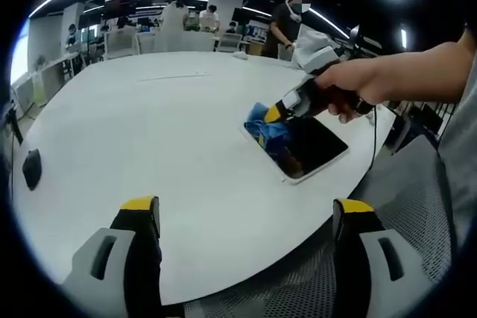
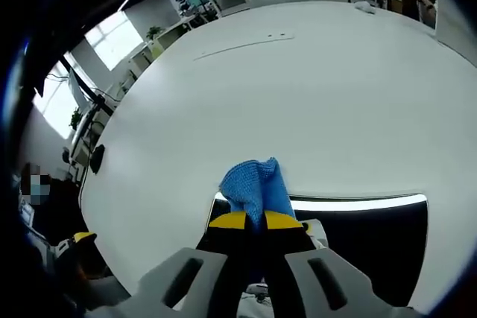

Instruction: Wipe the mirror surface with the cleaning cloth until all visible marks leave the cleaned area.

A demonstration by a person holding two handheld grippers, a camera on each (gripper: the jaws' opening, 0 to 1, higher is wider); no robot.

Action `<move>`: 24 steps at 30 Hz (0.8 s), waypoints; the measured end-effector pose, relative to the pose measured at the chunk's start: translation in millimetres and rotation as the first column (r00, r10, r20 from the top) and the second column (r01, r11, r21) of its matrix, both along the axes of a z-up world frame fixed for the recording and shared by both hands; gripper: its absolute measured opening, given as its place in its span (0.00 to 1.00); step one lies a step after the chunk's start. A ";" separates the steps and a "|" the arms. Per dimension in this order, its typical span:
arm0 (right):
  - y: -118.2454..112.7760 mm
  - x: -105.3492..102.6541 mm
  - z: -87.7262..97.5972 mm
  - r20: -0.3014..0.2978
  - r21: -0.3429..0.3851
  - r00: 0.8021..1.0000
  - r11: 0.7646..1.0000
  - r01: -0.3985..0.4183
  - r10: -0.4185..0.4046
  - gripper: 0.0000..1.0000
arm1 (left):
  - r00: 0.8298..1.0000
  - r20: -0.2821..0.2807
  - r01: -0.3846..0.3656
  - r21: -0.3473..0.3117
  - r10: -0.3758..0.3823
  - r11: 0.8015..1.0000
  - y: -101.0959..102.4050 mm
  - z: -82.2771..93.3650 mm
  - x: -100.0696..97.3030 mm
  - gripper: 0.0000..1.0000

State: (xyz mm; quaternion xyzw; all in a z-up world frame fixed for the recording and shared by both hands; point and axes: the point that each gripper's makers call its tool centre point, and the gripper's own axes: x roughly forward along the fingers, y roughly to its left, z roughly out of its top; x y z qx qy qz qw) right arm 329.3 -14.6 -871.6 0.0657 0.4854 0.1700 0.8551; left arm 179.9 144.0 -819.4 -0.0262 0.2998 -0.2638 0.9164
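Observation:
A flat rectangular mirror (image 1: 311,148) (image 2: 373,232) lies on the white table (image 1: 164,124) near its right edge, reflecting the dark ceiling and a light strip. A blue cleaning cloth (image 1: 270,130) (image 2: 255,186) rests on the mirror's left end. My right gripper (image 1: 277,112) (image 2: 255,220), held by a hand, is shut on the cloth and presses it on the mirror. My left gripper (image 1: 246,217) hangs open over the table's near edge, well short of the mirror, with nothing between its yellow-tipped fingers (image 1: 139,210).
A small black object (image 1: 31,167) (image 2: 96,158) lies near the table's left edge. A mesh chair seat (image 1: 417,206) sits beside the table on the right. People (image 1: 287,24) and desks stand beyond the far edge.

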 end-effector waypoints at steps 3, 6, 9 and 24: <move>-9.0 2.8 -2.1 -0.004 0.008 1.000 1.000 0.020 -0.020 0.01 | 1.000 0.003 -0.003 -0.001 0.003 1.000 0.8 0.1 0.7 0.97; -14.0 4.6 -3.3 -0.005 0.006 1.000 1.000 0.028 -0.028 0.01 | 1.000 0.001 0.000 0.000 0.000 1.000 -0.9 1.7 -0.3 0.97; -16.1 6.4 -5.2 -0.006 0.005 0.999 0.999 0.034 -0.034 0.01 | 1.000 0.003 0.000 0.001 0.000 1.000 -1.2 2.1 -0.3 0.97; -14.9 3.1 -3.8 0.011 0.000 0.999 0.999 0.038 -0.038 0.02 | 1.000 0.007 0.000 -0.004 0.000 1.000 -0.6 1.9 0.4 0.98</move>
